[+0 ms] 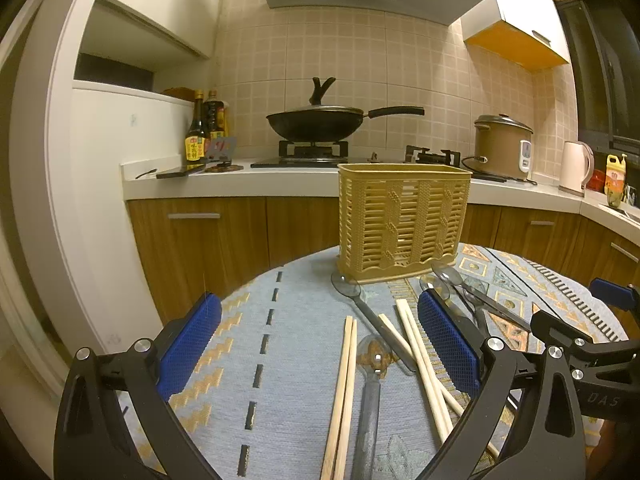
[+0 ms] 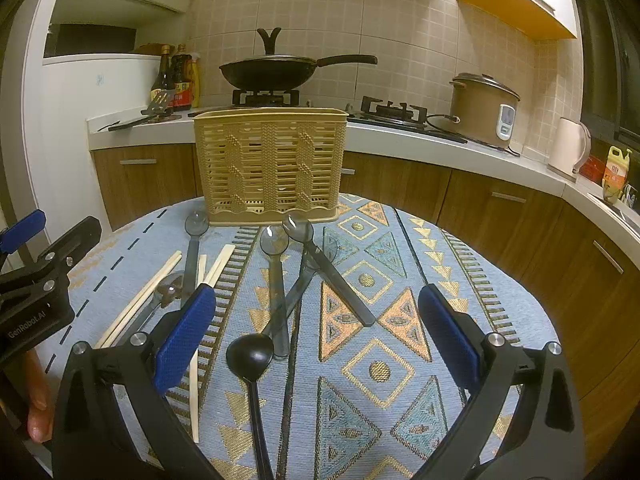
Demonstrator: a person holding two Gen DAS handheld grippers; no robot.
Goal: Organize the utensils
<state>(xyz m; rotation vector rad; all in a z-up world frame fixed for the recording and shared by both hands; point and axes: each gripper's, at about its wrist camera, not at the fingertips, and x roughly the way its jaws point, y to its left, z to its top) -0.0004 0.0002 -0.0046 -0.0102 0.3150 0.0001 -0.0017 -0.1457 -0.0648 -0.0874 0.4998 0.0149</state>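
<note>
Though unheld, chopsticks between left gripper pads.

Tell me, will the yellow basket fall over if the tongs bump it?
Probably it could. The yellow basket looks empty, and its slatted plastic walls suggest it is light, so a push near the rim might tip or slide it. Its wide base sits flat on the woven tablecloth, which may help it stay put against a gentle nudge.

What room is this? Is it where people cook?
Yes, it looks like a home kitchen. A wok sits on a gas stove, a rice cooker stands on the counter, and spoons and chopsticks lie on the table.
</note>
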